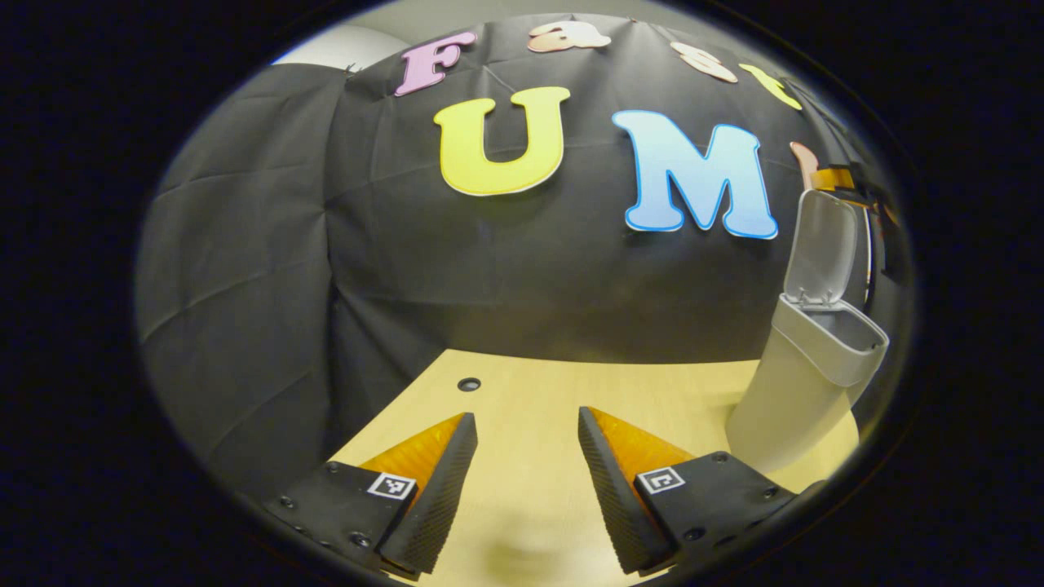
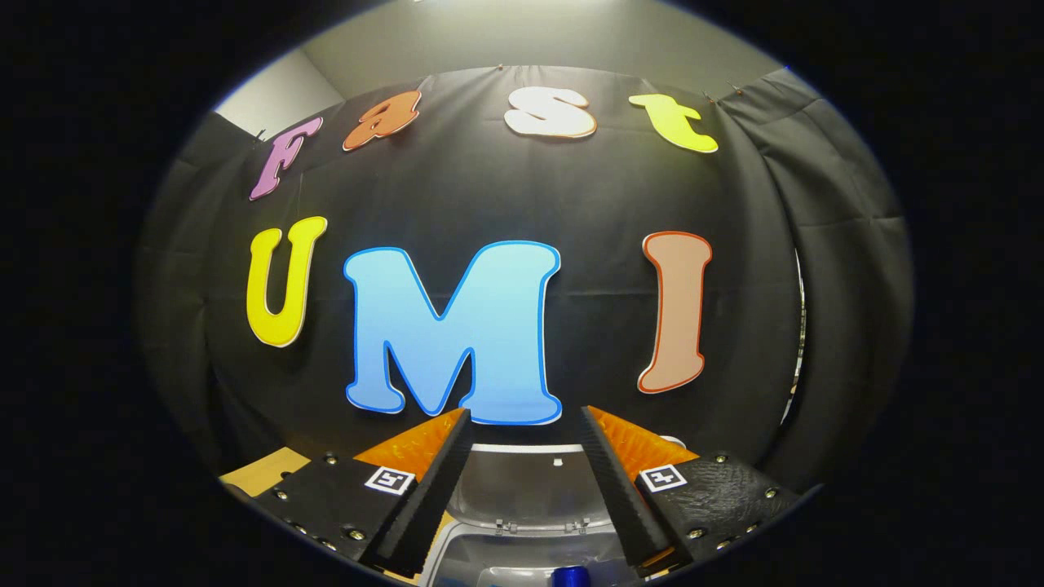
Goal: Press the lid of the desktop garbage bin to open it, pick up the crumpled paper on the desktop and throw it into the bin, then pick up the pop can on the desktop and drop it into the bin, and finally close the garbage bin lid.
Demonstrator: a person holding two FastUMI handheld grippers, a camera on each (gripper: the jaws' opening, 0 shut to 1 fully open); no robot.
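Presently the right hand-held gripper [image 2: 522, 477] hangs spread wide and empty just above the open garbage bin [image 2: 522, 522], a blue pop can [image 2: 571, 577] top at the bin's mouth, while the left hand-held gripper [image 1: 526, 481], likewise wide and empty, hovers over the counter [image 1: 530, 391] beside the bin with its lid [image 1: 820, 249] upright.

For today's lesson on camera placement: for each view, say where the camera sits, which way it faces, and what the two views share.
Left gripper view: rides the left gripper, low over the wooden table, facing the cloth wall; fingers apart.
Right gripper view: rides the right gripper, directly above the bin, facing the wall; fingers apart, a blue object below.
Shared: the open-lidded bin and cloth wall.
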